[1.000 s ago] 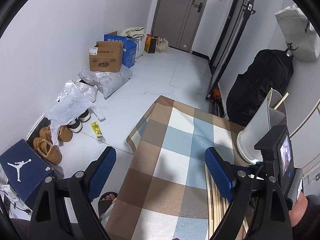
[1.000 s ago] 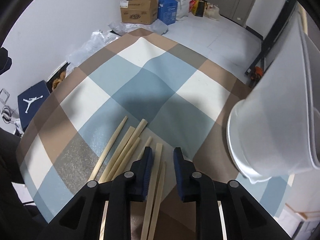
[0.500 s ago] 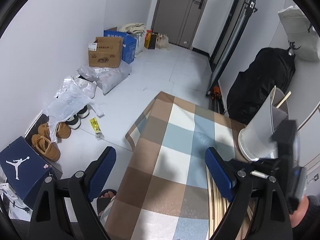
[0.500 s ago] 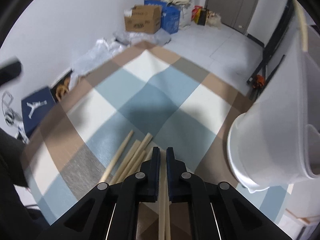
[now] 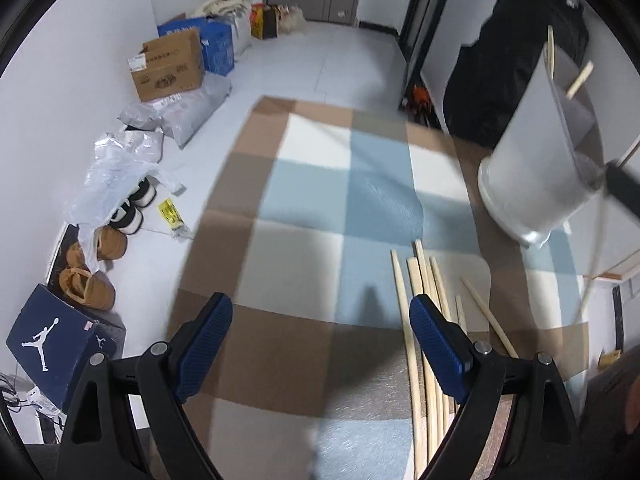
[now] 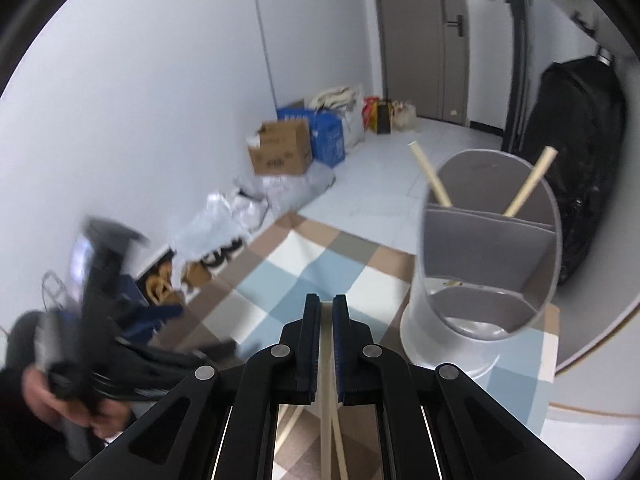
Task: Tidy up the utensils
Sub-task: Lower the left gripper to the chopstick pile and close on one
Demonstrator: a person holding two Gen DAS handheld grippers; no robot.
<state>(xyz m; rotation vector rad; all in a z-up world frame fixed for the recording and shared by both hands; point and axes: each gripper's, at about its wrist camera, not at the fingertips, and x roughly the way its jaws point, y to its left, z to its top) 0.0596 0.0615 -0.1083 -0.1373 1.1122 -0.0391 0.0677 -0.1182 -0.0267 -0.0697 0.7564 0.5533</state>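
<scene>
Since a second ago the right gripper has pinched one chopstick out of the pile and lifted it off the checked surface; its jaws have just been closing and now press together on that stick, which runs back between them. Meanwhile the left gripper has tipped down toward the loose chopsticks, jaws spread wide with nothing between them. Nearest, those loose sticks lie flat on the surface, roughly side by side, one pair a little apart. Beyond them stands the white divided holder, upright, with two chopsticks already leaning in its far compartment. By my reading the job is early: two are sorted, one is on its way, and several are left to carry over.
</scene>
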